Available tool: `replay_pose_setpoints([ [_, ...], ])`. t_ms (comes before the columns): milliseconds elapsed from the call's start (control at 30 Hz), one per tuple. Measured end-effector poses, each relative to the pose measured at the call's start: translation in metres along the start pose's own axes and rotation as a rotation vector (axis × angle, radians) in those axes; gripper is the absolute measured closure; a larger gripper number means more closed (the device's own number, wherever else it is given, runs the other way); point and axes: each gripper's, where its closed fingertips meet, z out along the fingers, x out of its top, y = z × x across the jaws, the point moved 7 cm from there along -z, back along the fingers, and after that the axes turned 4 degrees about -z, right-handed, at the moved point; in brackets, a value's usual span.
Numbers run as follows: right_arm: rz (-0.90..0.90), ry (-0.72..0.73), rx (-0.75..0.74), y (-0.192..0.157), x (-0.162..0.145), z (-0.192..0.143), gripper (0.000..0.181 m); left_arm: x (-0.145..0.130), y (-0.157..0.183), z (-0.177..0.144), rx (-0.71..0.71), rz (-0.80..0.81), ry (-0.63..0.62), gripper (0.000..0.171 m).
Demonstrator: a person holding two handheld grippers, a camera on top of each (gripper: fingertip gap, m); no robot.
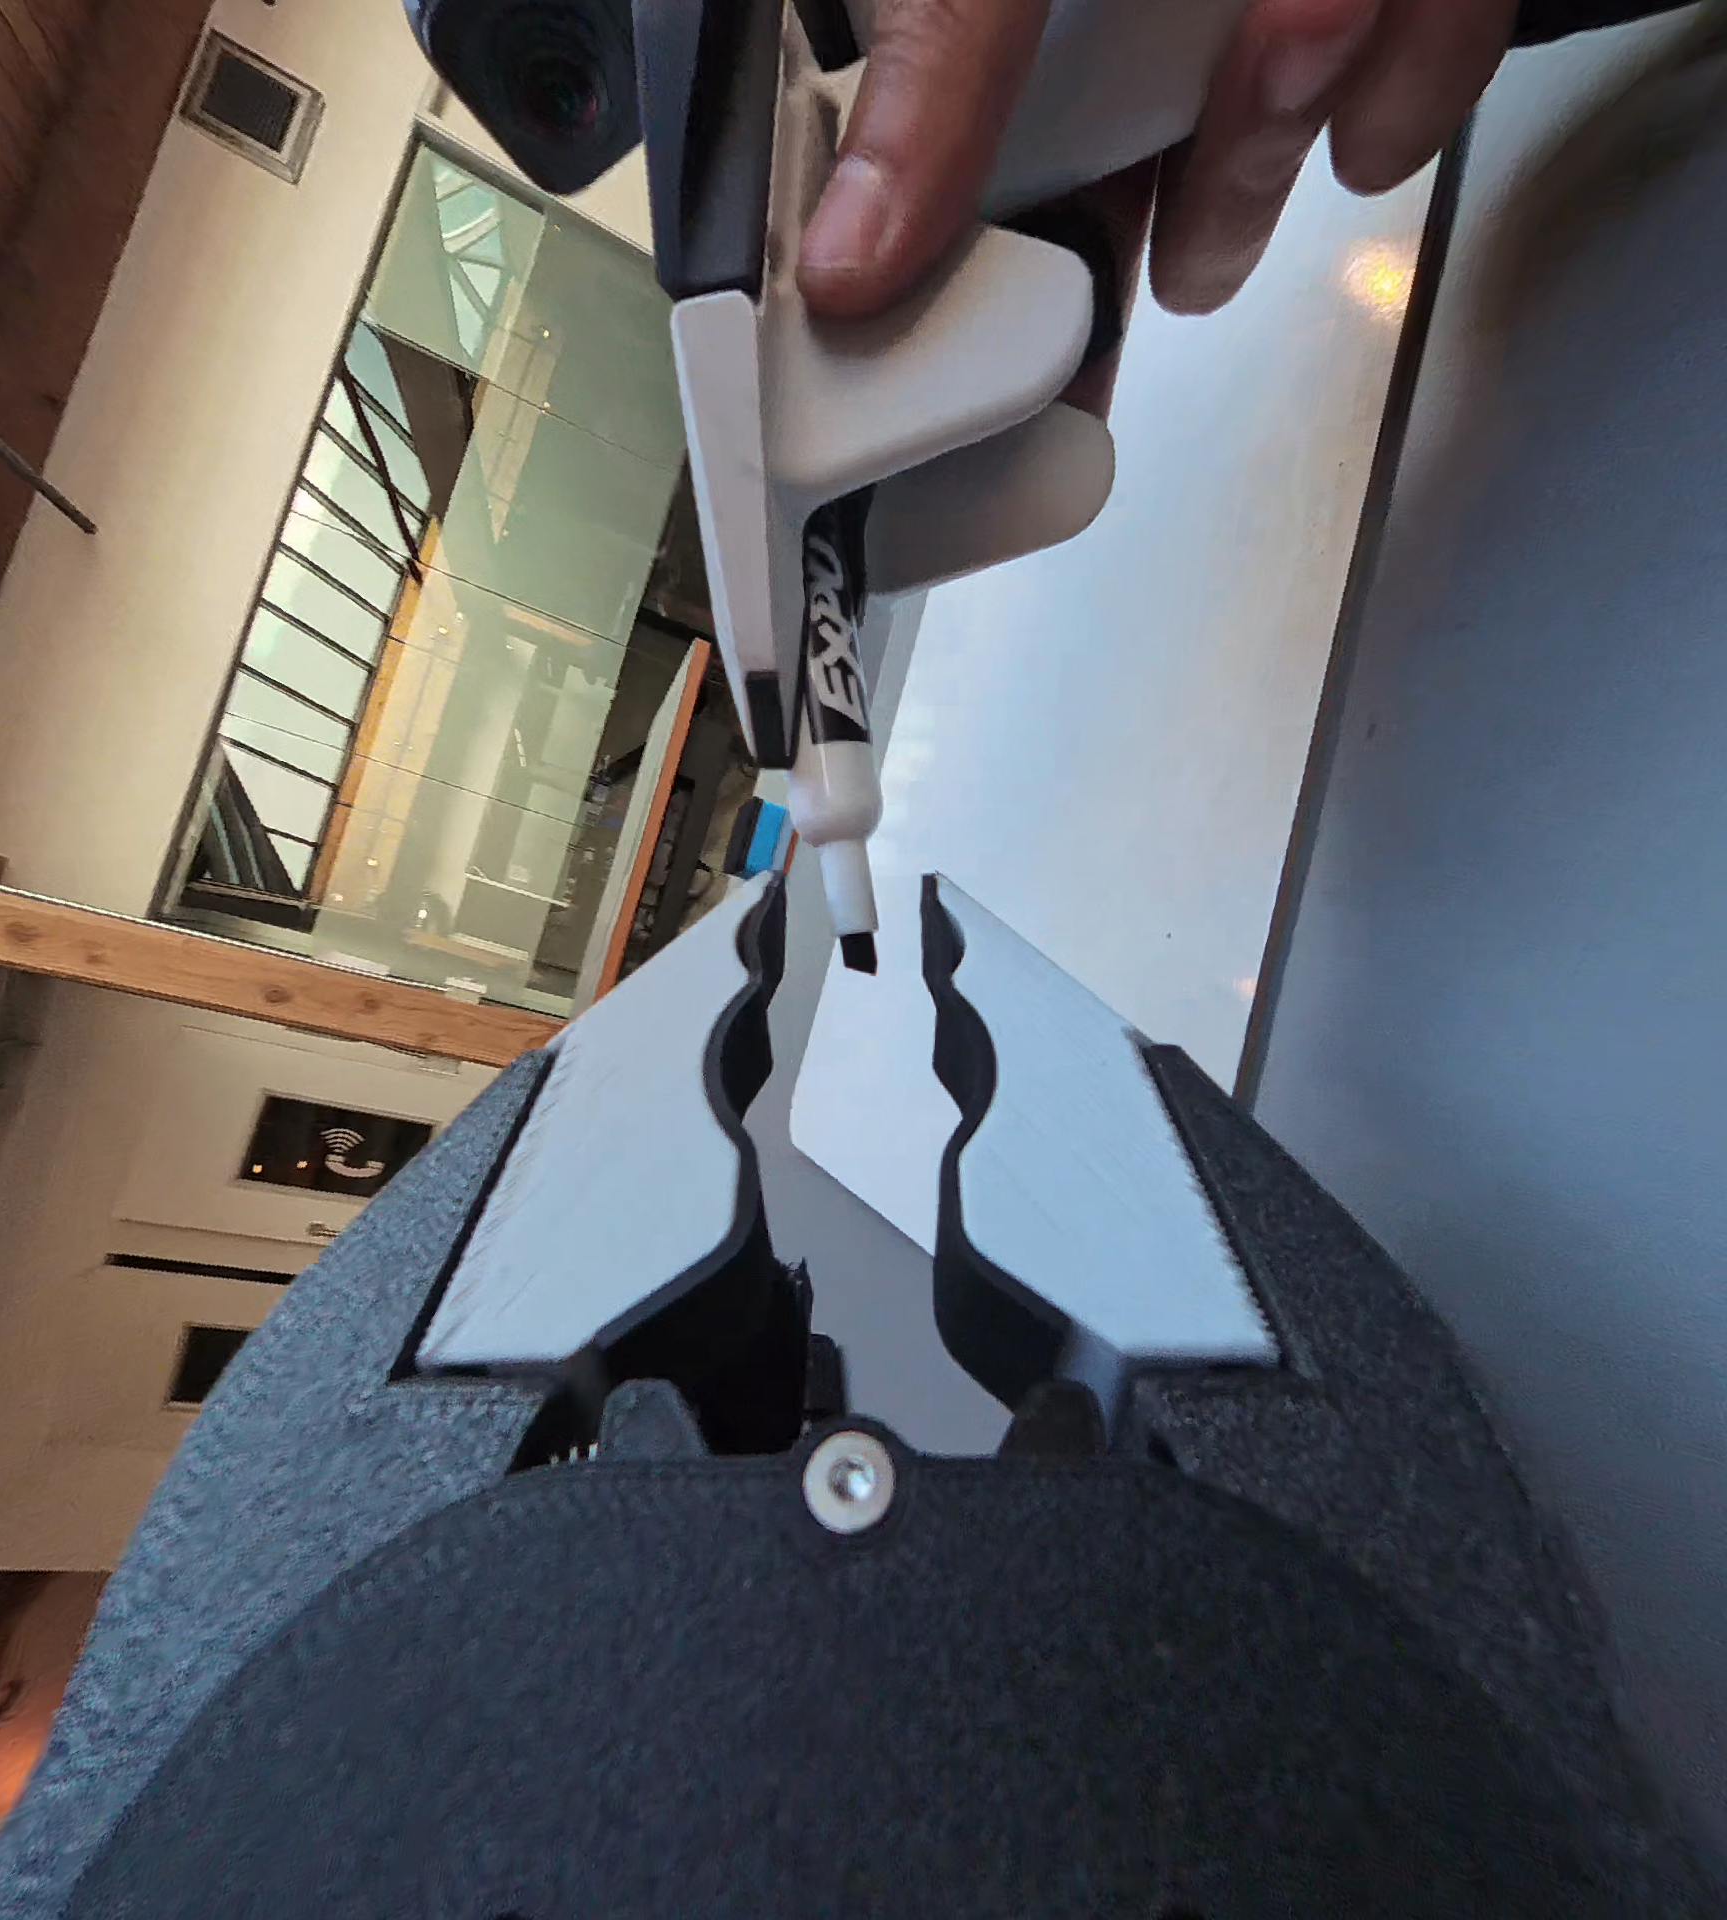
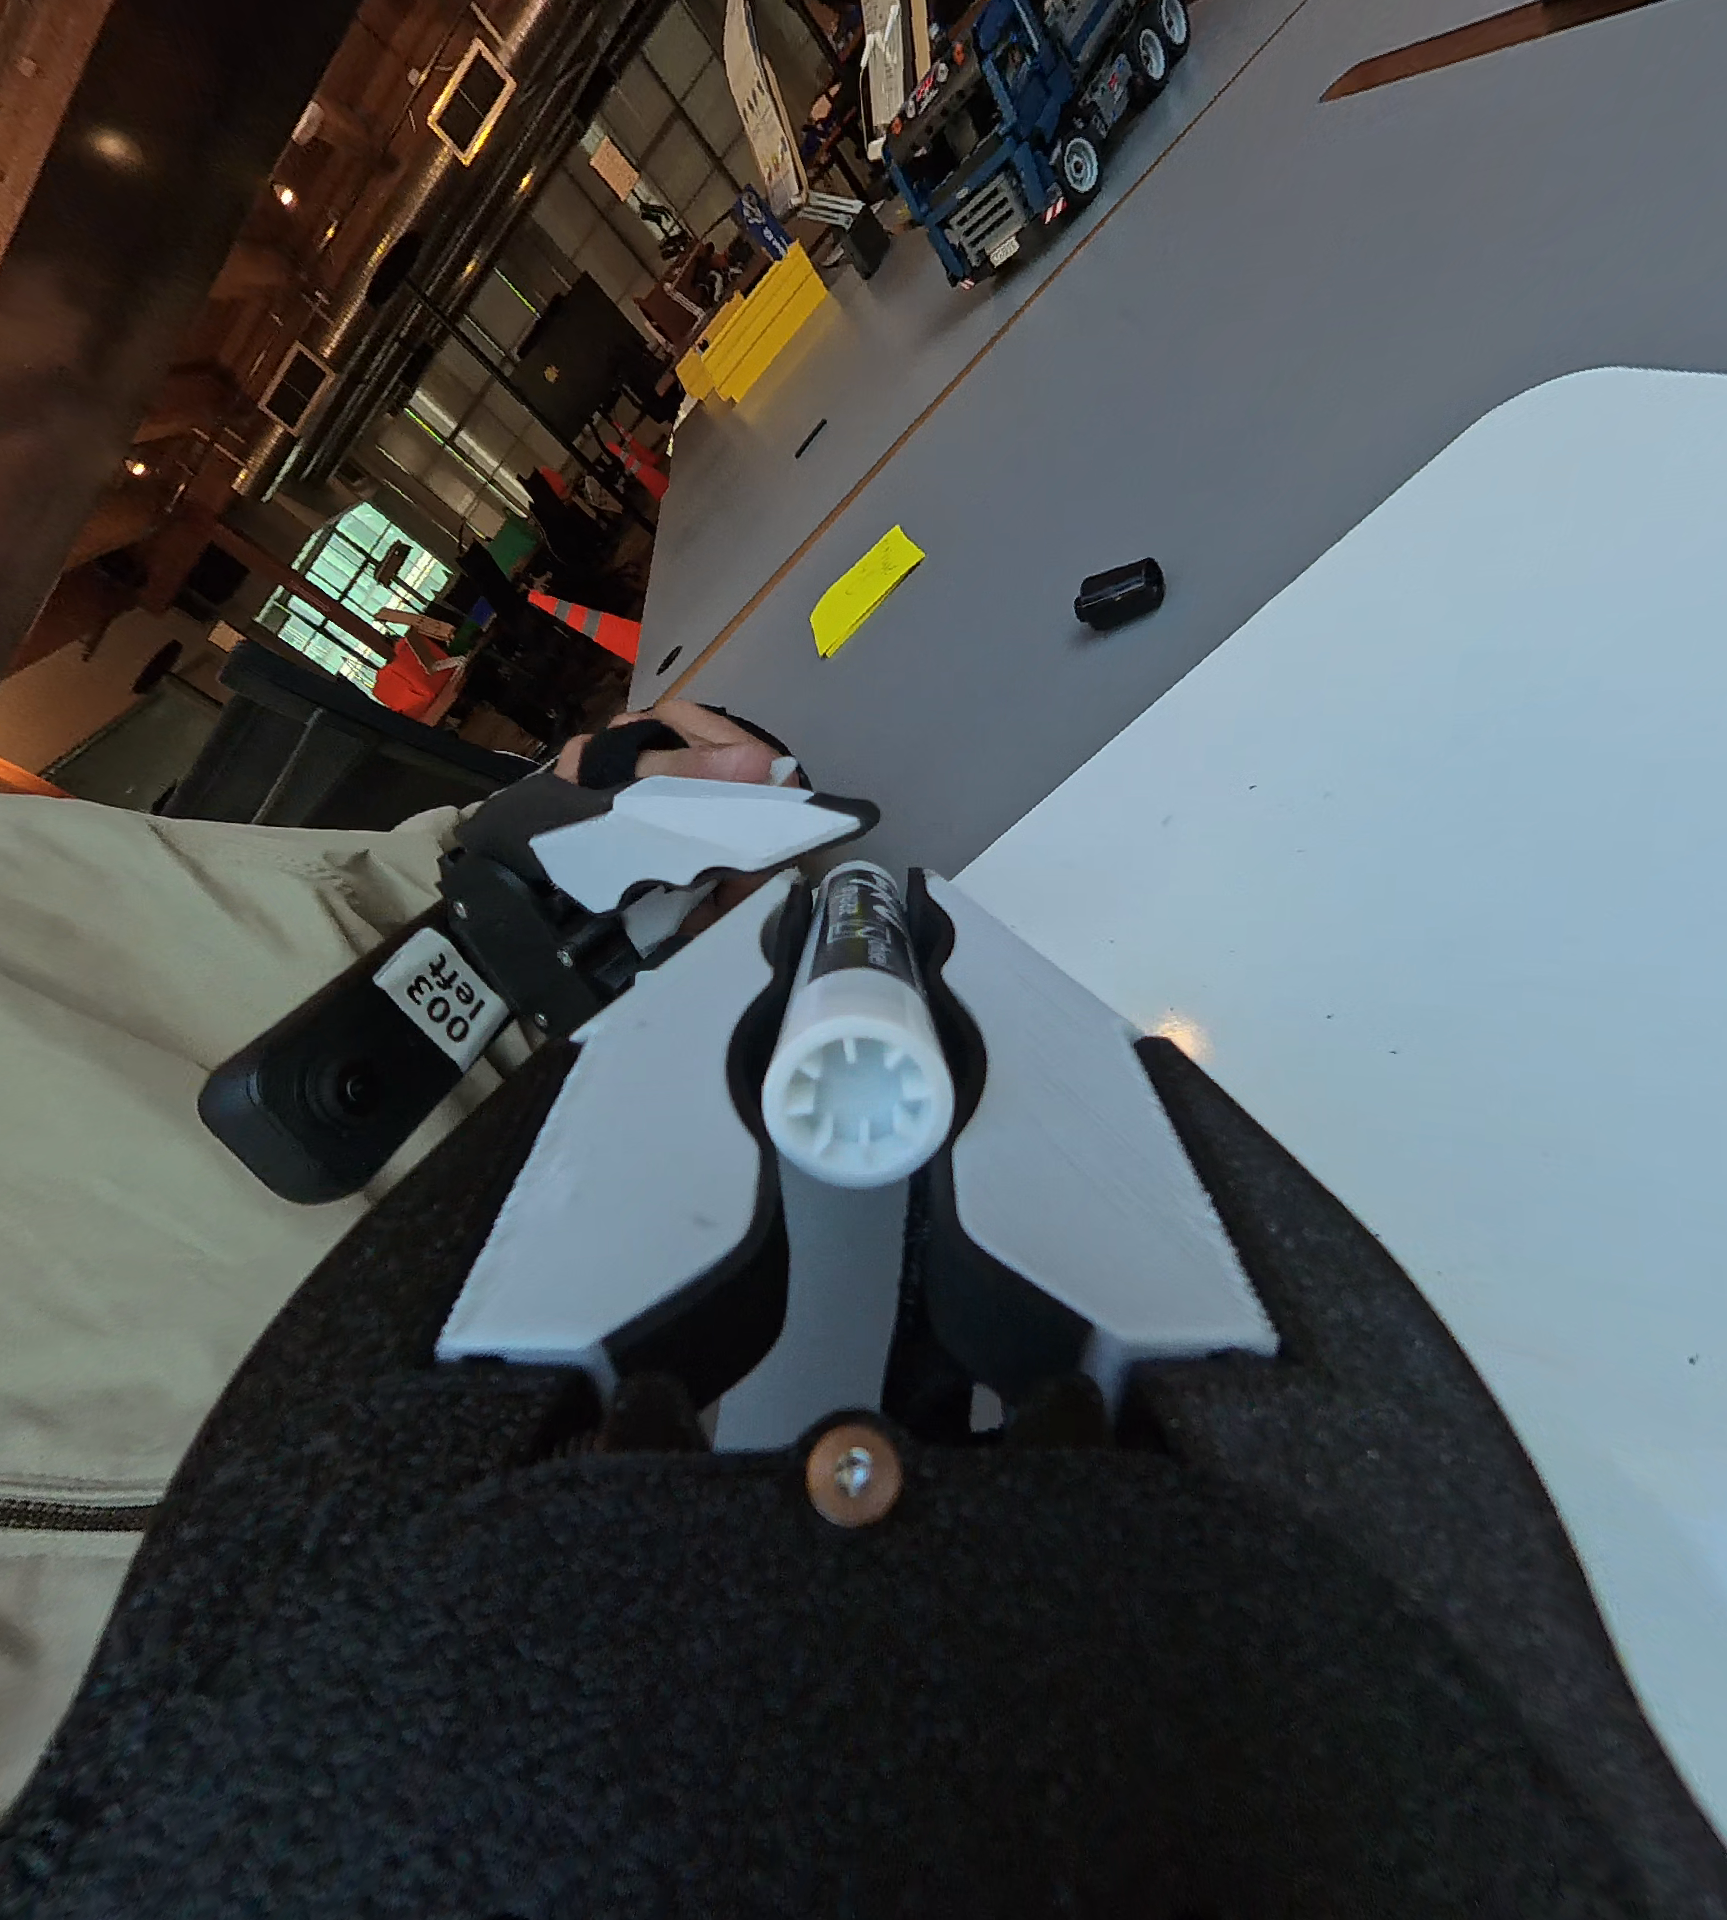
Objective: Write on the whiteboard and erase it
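Observation:
My right gripper is shut on a white dry-erase marker with a black label, its butt end toward the camera. In the left wrist view this gripper comes down from above, with a hand on it. The marker is uncapped, and its black chisel tip hangs between the fingertips of my left gripper. The left gripper is open and empty, its jaws apart on either side of the tip without touching it. It also shows in the right wrist view, just left of the right gripper, over the edge of a whiteboard.
A black marker cap and a yellow sticky note lie on the grey table beyond the whiteboard. A blue toy truck and yellow boxes stand at the far end. A person in beige clothing is at the left.

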Motion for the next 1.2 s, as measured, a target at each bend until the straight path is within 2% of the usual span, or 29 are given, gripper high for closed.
replay_pose_setpoints([
  [67, 0.041, 0.012, 0.021, 0.0, -0.001, 0.002, 0.163, 0.005, 0.001, 0.0, 0.06, 0.062, 0.009, 0.159],
  [133, 0.052, 0.036, 0.027, 0.002, 0.0, 0.001, 0.163, 0.005, 0.0, 0.002, 0.101, 0.086, -0.015, 0.161],
  [200, 0.017, 0.049, 0.043, -0.001, 0.002, 0.0, 0.163, 0.007, -0.003, 0.002, 0.1, 0.054, -0.017, 0.162],
  [267, -0.07, 0.046, 0.064, -0.007, 0.004, -0.001, 0.159, 0.008, -0.01, -0.001, 0.043, -0.057, 0.01, 0.163],
  [433, -0.467, 0.021, 0.086, -0.03, 0.004, -0.005, 0.154, 0.007, -0.032, -0.012, -0.373, -0.634, 0.174, 0.164],
  [533, -0.684, -0.029, 0.054, -0.041, -0.004, -0.004, 0.147, 0.003, -0.039, -0.017, -0.595, -0.834, 0.225, 0.164],
  [633, -0.772, -0.066, 0.032, -0.044, -0.009, -0.001, 0.148, -0.003, -0.039, -0.02, -0.745, -0.93, 0.24, 0.164],
  [733, -0.751, -0.057, 0.071, -0.045, -0.01, 0.002, 0.148, -0.002, -0.037, -0.024, -0.829, -0.968, 0.293, 0.164],
  [867, -0.707, -0.066, 0.134, -0.048, -0.012, 0.003, 0.154, 0.0, -0.033, -0.024, -0.848, -0.953, 0.275, 0.164],
  [1033, -0.693, -0.1, 0.135, -0.048, -0.014, 0.004, 0.163, 0.001, -0.028, -0.024, -0.886, -0.95, 0.267, 0.163],
  [1200, -0.704, -0.114, 0.146, -0.05, -0.017, 0.005, 0.163, 0.003, -0.023, -0.024, -0.922, -0.957, 0.253, 0.164],
])
